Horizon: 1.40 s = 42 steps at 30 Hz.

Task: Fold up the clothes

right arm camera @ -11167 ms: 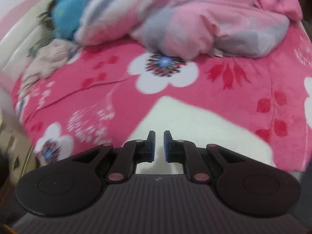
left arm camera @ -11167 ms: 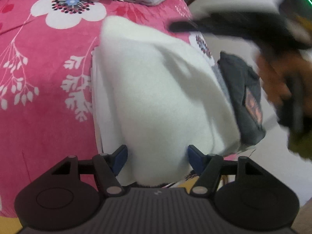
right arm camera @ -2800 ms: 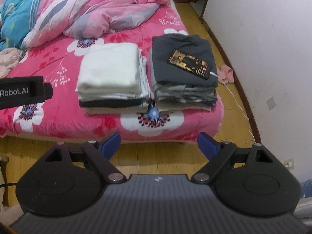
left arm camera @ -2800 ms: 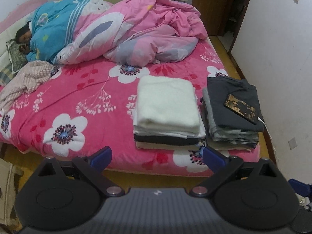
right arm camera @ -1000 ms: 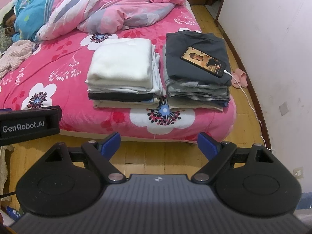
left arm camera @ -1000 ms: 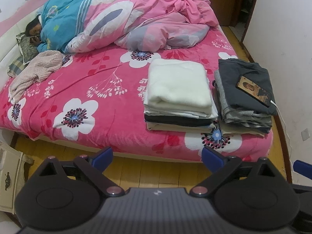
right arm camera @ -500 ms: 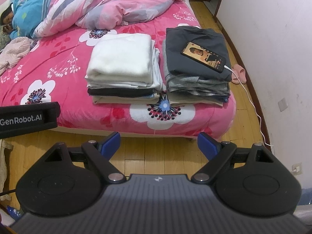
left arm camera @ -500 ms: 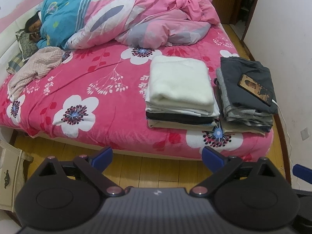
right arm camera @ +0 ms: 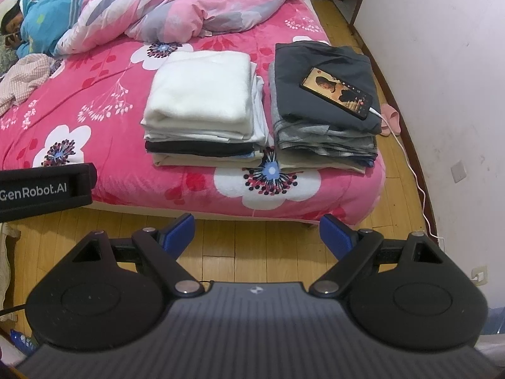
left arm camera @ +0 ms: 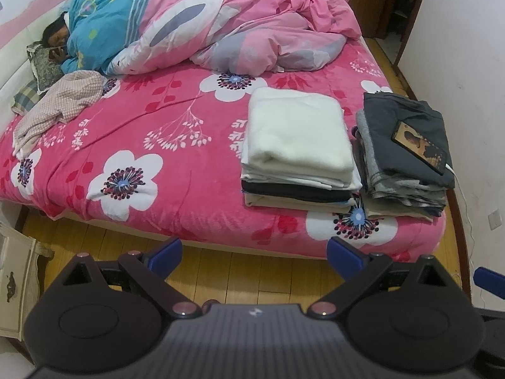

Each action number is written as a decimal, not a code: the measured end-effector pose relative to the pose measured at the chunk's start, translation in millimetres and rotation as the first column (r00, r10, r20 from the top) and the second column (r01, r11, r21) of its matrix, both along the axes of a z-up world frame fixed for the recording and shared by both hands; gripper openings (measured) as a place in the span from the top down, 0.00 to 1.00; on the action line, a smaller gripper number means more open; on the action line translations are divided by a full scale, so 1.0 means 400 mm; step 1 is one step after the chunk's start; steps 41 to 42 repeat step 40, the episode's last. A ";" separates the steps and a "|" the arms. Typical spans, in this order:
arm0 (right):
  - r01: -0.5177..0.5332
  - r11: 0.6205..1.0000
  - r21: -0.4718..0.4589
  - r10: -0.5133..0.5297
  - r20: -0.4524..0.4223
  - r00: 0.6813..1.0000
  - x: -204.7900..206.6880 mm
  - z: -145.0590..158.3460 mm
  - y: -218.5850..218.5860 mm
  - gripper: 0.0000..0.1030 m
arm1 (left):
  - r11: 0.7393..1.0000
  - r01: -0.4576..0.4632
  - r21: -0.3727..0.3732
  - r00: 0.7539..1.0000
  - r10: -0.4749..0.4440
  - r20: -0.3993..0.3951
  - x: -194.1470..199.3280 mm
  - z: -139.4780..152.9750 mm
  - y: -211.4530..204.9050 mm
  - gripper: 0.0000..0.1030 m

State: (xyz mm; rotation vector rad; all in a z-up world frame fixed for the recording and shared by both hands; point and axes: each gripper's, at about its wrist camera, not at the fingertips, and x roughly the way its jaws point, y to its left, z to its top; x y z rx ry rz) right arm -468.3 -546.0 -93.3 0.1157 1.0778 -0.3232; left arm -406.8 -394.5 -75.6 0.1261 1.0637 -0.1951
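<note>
Two folded stacks at the near right corner of the bed [left arm camera: 176,195].
Left gripper [left arm camera: 254,251] and right gripper [right arm camera: 257,232] hang wide open, empty, over the floor. Risk: the phone [right arm camera: 339,93] on the grey stack [right arm camera: 322,120] beside the white-topped stack [right arm camera: 202,107] may slide if clothes shift.

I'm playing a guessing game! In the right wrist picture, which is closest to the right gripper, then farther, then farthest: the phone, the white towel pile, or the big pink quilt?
1. White towel pile, just ahead of the right gripper, slightly left.
2. Phone, on the dark pile, right.
3. Big pink quilt, far end of bed.
</note>
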 end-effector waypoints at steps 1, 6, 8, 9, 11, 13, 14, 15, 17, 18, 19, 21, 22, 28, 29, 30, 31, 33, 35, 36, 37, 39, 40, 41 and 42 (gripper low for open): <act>0.001 1.000 0.000 -0.001 -0.001 1.000 0.002 0.000 0.000 0.16 | 1.000 0.001 0.000 1.000 -0.001 0.000 0.001 0.000 0.000 0.04; 0.003 1.000 -0.001 -0.003 -0.003 1.000 0.009 -0.001 0.001 0.16 | 1.000 0.001 0.000 1.000 -0.001 -0.004 0.005 -0.002 -0.001 0.04; 0.004 1.000 -0.001 -0.004 -0.005 1.000 0.010 -0.001 0.001 0.16 | 1.000 0.000 0.000 1.000 0.000 -0.005 0.008 -0.002 0.001 0.04; 0.005 1.000 0.000 -0.005 -0.005 1.000 0.011 -0.002 0.001 0.16 | 1.000 0.000 0.000 1.000 0.000 -0.005 0.009 -0.002 0.002 0.04; 0.006 1.000 0.000 -0.006 -0.007 1.000 0.013 -0.002 0.001 0.16 | 1.000 0.000 0.001 1.000 0.000 -0.007 0.011 -0.003 0.001 0.04; 0.007 1.000 0.000 -0.007 -0.008 1.000 0.014 -0.003 0.001 0.16 | 1.000 0.001 0.003 1.000 -0.001 -0.008 0.012 -0.004 0.001 0.04; 0.007 1.000 0.000 -0.007 -0.009 1.000 0.015 -0.003 0.001 0.16 | 1.000 0.001 0.003 1.000 -0.001 -0.009 0.013 -0.005 0.000 0.04; 0.008 1.000 0.000 -0.008 -0.009 1.000 0.016 -0.004 0.001 0.16 | 1.000 0.002 0.004 1.000 -0.002 -0.010 0.013 -0.005 0.001 0.04; 0.009 1.000 0.001 -0.009 -0.010 1.000 0.017 -0.005 0.001 0.16 | 1.000 0.000 0.002 1.000 0.000 -0.012 0.016 -0.007 0.002 0.04; 0.009 1.000 0.001 -0.009 -0.011 1.000 0.018 -0.005 0.001 0.16 | 1.000 0.000 0.002 1.000 0.000 -0.012 0.016 -0.008 0.002 0.04; 0.009 1.000 0.001 -0.009 -0.011 1.000 0.019 -0.005 0.001 0.16 | 1.000 0.000 0.002 1.000 0.000 -0.013 0.016 -0.008 0.003 0.04; 0.009 1.000 0.001 -0.009 -0.012 1.000 0.020 -0.005 0.001 0.16 | 1.000 0.001 0.003 1.000 -0.001 -0.014 0.016 -0.009 0.003 0.04; 0.009 1.000 0.001 -0.009 -0.013 1.000 0.020 -0.006 0.001 0.16 | 1.000 0.001 0.004 1.000 -0.001 -0.014 0.016 -0.009 0.004 0.04; 0.009 1.000 0.001 -0.009 -0.014 1.000 0.019 -0.008 0.004 0.16 | 1.000 0.000 0.004 1.000 0.001 -0.017 0.015 -0.011 0.007 0.04; 0.009 1.000 0.001 -0.009 -0.014 1.000 0.019 -0.008 0.004 0.16 | 1.000 -0.001 0.004 1.000 0.001 -0.018 0.015 -0.011 0.007 0.04; 0.009 1.000 0.001 -0.009 -0.014 1.000 0.019 -0.007 0.004 0.16 | 1.000 -0.001 0.004 1.000 0.001 -0.019 0.014 -0.012 0.007 0.04; 0.010 1.000 0.002 -0.009 -0.015 1.000 0.019 -0.008 0.004 0.16 | 1.000 -0.002 0.005 1.000 0.002 -0.019 0.014 -0.012 0.008 0.04; 0.010 1.000 0.002 -0.010 -0.015 1.000 0.018 -0.008 0.005 0.17 | 1.000 -0.003 0.005 1.000 0.003 -0.020 0.012 -0.013 0.008 0.04; 0.011 1.000 0.001 -0.011 -0.015 1.000 0.017 -0.008 0.005 0.16 | 1.000 -0.004 0.006 1.000 0.004 -0.021 0.010 -0.014 0.008 0.04; 0.011 1.000 0.001 -0.011 -0.014 1.000 0.016 -0.007 0.004 0.16 | 1.000 -0.004 0.005 1.000 0.004 -0.021 0.011 -0.014 0.010 0.04; 0.012 1.000 0.001 -0.012 -0.014 1.000 0.016 -0.007 0.004 0.16 | 1.000 -0.003 0.005 1.000 0.003 -0.021 0.013 -0.013 0.012 0.04; 0.013 1.000 0.000 -0.013 -0.014 1.000 0.014 -0.008 0.004 0.16 | 1.000 -0.001 0.005 1.000 0.001 -0.020 0.011 -0.013 0.012 0.04; 0.014 1.000 0.000 -0.014 -0.014 1.000 0.013 -0.008 0.004 0.16 | 1.000 -0.001 0.005 1.000 0.001 -0.020 0.010 -0.013 0.012 0.04; 0.014 1.000 0.000 -0.014 -0.014 1.000 0.013 -0.008 0.004 0.16 | 1.000 -0.001 0.005 1.000 0.001 -0.020 0.010 -0.013 0.012 0.04; 0.014 1.000 0.000 -0.014 -0.014 1.000 0.013 -0.008 0.004 0.16 | 1.000 -0.001 0.005 1.000 0.001 -0.020 0.010 -0.013 0.012 0.04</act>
